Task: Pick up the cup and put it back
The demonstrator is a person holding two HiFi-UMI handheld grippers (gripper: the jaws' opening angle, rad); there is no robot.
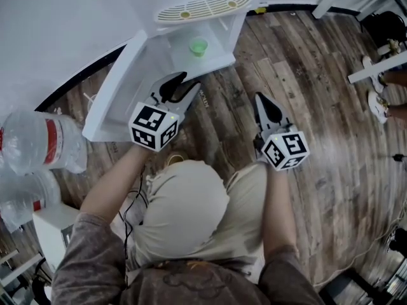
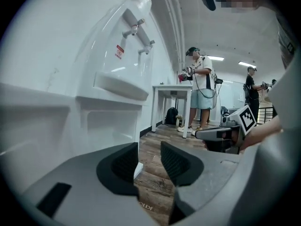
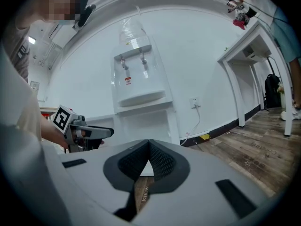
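Observation:
A small green cup (image 1: pixel 198 46) stands upright inside the lower compartment of the white water dispenser (image 1: pixel 166 54). My left gripper (image 1: pixel 180 81) hangs just in front of that compartment and points at it, a short way from the cup. Its jaws stand partly apart with nothing between them; through the gap of the left gripper (image 2: pixel 149 149) only floor shows. My right gripper (image 1: pixel 260 98) is further right over the wooden floor, clear of the dispenser. The pads of the right gripper (image 3: pixel 149 145) meet at their tips and hold nothing. The cup is hidden in both gripper views.
The dispenser's white door panel (image 1: pixel 117 97) stands open at the left. Large water bottles (image 1: pixel 38 142) lie at the far left. White table legs (image 1: pixel 381 68) and a person's feet (image 1: pixel 381 103) are at the right. Other people (image 2: pixel 202 86) stand by a white table (image 2: pixel 171 95).

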